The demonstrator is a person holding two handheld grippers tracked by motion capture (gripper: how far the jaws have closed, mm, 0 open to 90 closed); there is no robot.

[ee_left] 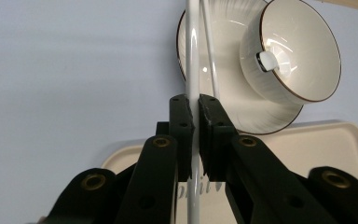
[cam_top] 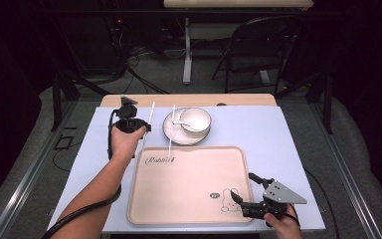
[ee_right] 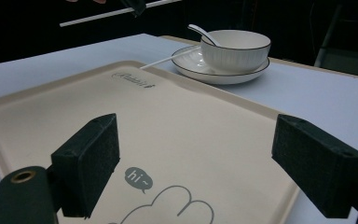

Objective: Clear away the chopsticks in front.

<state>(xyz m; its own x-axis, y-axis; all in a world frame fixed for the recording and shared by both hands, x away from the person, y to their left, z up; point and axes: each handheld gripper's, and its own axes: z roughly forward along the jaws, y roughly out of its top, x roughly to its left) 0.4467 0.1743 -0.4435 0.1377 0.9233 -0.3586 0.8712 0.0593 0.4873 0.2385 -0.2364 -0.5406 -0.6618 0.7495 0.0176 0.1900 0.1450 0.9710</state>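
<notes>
My left gripper [cam_top: 145, 128] [ee_left: 195, 106] is shut on a white chopstick [cam_top: 150, 113] [ee_left: 192, 46] and holds it above the blue table, left of the plate. That stick [ee_right: 102, 16] also hangs in the air at the top of the right gripper view. A second white chopstick [cam_top: 171, 130] [ee_left: 210, 65] [ee_right: 161, 62] lies from the plate [cam_top: 171, 133] [ee_left: 228, 93] [ee_right: 214, 74] onto the tray's far edge. A white bowl [cam_top: 195, 119] [ee_left: 293, 51] [ee_right: 235, 49] with a spoon [ee_left: 266, 60] [ee_right: 199, 31] stands on the plate. My right gripper [cam_top: 244, 188] [ee_right: 196, 158] is open over the near right corner of the beige tray [cam_top: 189, 184] [ee_right: 191, 116], with nothing between its jaws.
The tray [ee_left: 307, 144] lies at the table's near middle, with "hi" and rabbit prints near my right gripper. A folding chair [cam_top: 258, 50] and a table leg [cam_top: 187, 50] stand on the floor beyond the table's far edge.
</notes>
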